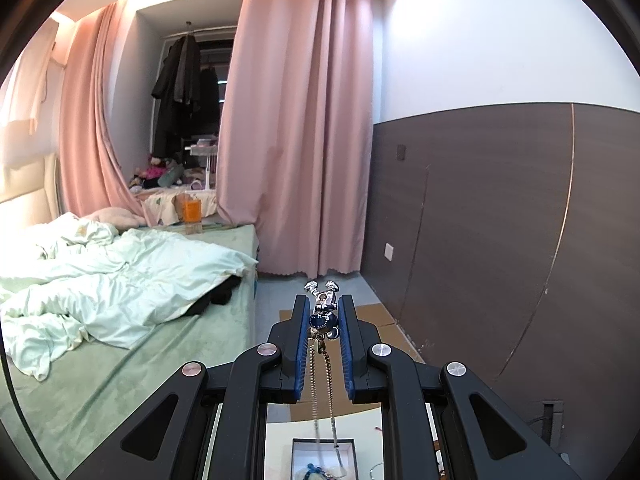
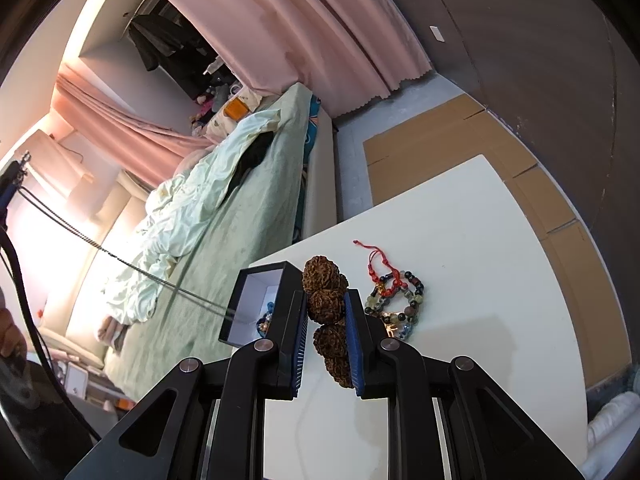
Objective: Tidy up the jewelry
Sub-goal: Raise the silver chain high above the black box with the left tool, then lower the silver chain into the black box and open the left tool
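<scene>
My left gripper (image 1: 324, 303) is shut on a silver and blue figure pendant (image 1: 323, 312), held high above the table. Its chain (image 1: 331, 396) hangs down into the open black jewelry box (image 1: 323, 446) below; the chain (image 2: 120, 258) also shows taut in the right wrist view. My right gripper (image 2: 326, 300) is shut on a bracelet of large brown wrinkled seed beads (image 2: 325, 304), just above the white table (image 2: 480, 280) beside the box (image 2: 250, 304). Beaded bracelets (image 2: 400, 304) and a red cord bracelet (image 2: 376, 266) lie on the table to the right of the gripper.
A bed with green sheet and pale duvet (image 2: 192, 208) stands left of the table. Pink curtains (image 1: 296, 120) hang behind. Flattened cardboard (image 2: 460, 140) lies on the floor by a dark brown wall panel (image 1: 500, 220). The box holds blue beads (image 1: 314, 470).
</scene>
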`<act>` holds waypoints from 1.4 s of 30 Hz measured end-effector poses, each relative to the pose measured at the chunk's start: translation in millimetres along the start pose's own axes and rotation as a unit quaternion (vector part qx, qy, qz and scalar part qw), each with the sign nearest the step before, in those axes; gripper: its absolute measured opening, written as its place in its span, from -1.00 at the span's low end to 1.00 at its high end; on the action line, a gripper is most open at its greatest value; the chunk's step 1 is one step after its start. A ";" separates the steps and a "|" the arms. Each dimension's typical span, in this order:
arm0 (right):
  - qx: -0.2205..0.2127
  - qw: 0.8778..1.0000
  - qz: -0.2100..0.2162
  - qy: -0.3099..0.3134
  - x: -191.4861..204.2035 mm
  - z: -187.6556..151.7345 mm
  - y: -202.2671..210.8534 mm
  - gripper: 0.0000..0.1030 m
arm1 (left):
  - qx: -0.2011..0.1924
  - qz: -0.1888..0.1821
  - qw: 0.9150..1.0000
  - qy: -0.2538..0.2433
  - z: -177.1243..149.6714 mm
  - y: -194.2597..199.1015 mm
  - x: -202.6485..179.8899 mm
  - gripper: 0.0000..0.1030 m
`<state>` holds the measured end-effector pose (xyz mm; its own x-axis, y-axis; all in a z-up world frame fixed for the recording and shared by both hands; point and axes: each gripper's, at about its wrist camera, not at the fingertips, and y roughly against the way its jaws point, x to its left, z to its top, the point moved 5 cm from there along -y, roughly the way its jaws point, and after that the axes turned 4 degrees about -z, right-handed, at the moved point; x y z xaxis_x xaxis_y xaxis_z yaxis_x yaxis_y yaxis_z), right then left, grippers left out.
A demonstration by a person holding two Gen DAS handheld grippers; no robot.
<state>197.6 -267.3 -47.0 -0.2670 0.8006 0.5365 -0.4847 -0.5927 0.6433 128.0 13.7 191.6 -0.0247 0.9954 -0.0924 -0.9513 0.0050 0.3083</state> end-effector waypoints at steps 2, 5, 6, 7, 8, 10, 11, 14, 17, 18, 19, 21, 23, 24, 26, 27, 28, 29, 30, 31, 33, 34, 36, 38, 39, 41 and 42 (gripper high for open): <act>0.000 1.000 -0.001 0.001 0.1 0.1 0.0 -0.62 | 0.002 -0.002 1.000 0.004 -3.5 -2.2 1.5 -0.71; 0.000 1.000 -0.003 0.000 -1.5 -0.2 0.0 -0.62 | 0.007 -0.004 1.000 0.008 -6.2 -8.3 2.1 -0.71; 0.000 1.000 -0.004 -0.001 -1.6 -0.5 -0.1 -0.62 | 0.008 -0.005 1.000 0.009 -6.1 -9.9 2.2 -0.71; 0.000 1.000 -0.005 -0.001 -2.1 -0.1 0.0 -0.62 | 0.008 -0.005 1.000 0.009 -4.5 -9.6 1.2 -0.71; 0.000 1.000 -0.005 -0.001 -2.4 0.3 0.1 -0.62 | 0.007 -0.004 1.000 0.008 -3.2 -9.8 0.5 -0.71; -0.001 1.000 -0.004 -0.002 -3.1 1.1 -0.1 -0.62 | 0.003 -0.004 1.000 0.005 0.8 -8.5 -0.8 -0.71; -0.001 1.000 -0.004 -0.002 -3.1 1.2 -0.7 -0.62 | 0.000 -0.004 1.000 0.003 3.4 -7.8 -0.9 -0.71; 0.002 1.000 -0.005 -0.003 -2.8 0.7 -2.5 -0.62 | -0.004 -0.005 1.000 0.001 6.2 -6.3 -1.8 -0.71; 0.005 1.000 -0.005 -0.001 -1.7 0.0 -4.0 -0.62 | -0.003 -0.005 1.000 0.002 5.5 -6.5 -2.1 -0.71; 0.005 1.000 -0.006 0.000 -1.3 -0.3 -4.3 -0.62 | -0.003 -0.005 1.000 0.002 5.2 -7.5 -1.9 -0.71; 0.006 1.000 -0.006 0.000 -0.8 -0.1 -4.5 -0.62 | -0.002 -0.005 1.000 0.002 4.0 -9.0 -2.1 -0.71; 0.006 1.000 -0.006 0.001 -0.2 -0.3 -4.1 -0.62 | 0.002 -0.006 1.000 0.004 1.3 -11.8 -2.5 -0.71; 0.007 1.000 -0.007 0.001 -0.1 -0.5 -4.0 -0.62 | 0.006 -0.008 1.000 0.006 -2.2 -16.6 -2.2 -0.71; 0.007 1.000 -0.007 0.001 0.0 -0.4 -4.4 -0.62 | 0.009 -0.009 1.000 0.007 -4.2 -18.6 -2.4 -0.71; 0.009 1.000 -0.009 0.002 0.1 -0.7 -4.7 -0.62 | 0.015 -0.009 1.000 0.008 -10.2 -24.2 -2.4 -0.71; 0.009 1.000 -0.010 0.003 0.2 -0.9 -4.3 -0.62 | 0.018 -0.009 1.000 0.008 -13.2 -26.8 -2.1 -0.71; 0.010 1.000 -0.010 0.003 0.3 -1.0 -4.2 -0.62 | 0.022 -0.009 1.000 0.010 -17.6 -30.6 -1.5 -0.71; 0.010 1.000 -0.011 0.004 0.4 -0.7 -4.4 -0.62 | 0.026 -0.010 1.000 0.011 -20.8 -33.5 -0.9 -0.71; 0.010 1.000 -0.011 0.004 0.3 -1.1 -4.7 -0.62 | 0.032 -0.013 0.999 0.015 -27.2 -38.9 -0.1 -0.71; 0.010 1.000 -0.013 0.004 0.3 -1.2 -4.4 -0.62 | 0.036 -0.013 0.999 0.017 -29.9 -41.2 0.3 -0.71; 0.011 1.000 -0.015 0.005 -0.3 -2.1 -4.8 -0.62 | 0.048 -0.012 0.999 0.020 -43.1 -51.9 1.3 -0.71; 0.011 1.000 -0.016 0.005 0.3 -1.8 -5.7 -0.62 | 0.055 -0.013 0.998 0.022 -49.9 -57.0 1.5 -0.71; 0.013 1.000 -0.017 0.005 -0.4 -2.9 -6.5 -0.62 | 0.070 -0.018 0.997 0.027 -63.2 -67.2 3.0 -0.71; 0.013 1.000 -0.018 0.008 0.5 -3.7 -7.1 -0.62 | 0.087 -0.022 0.995 0.035 -79.5 -78.1 4.5 -0.71; 0.014 1.000 -0.018 0.009 0.7 -4.0 -7.5 -0.62 | 0.093 -0.022 0.995 0.040 -86.4 -81.0 5.7 -0.71; 0.016 1.000 -0.019 0.011 1.8 -4.7 -9.7 -0.62 | 0.110 -0.026 0.992 0.057 -104.5 -87.8 10.0 -0.71; 0.017 1.000 -0.019 0.011 2.4 -5.0 -11.0 -0.62 | 0.121 -0.028 0.990 0.067 -113.3 -91.8 12.2 -0.71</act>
<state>198.1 -258.4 -55.5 -0.2675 0.8246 0.4984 -0.4659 -0.5635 0.6822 180.2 14.6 54.9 -0.0293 0.9713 -0.2359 -0.8512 0.0995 0.5154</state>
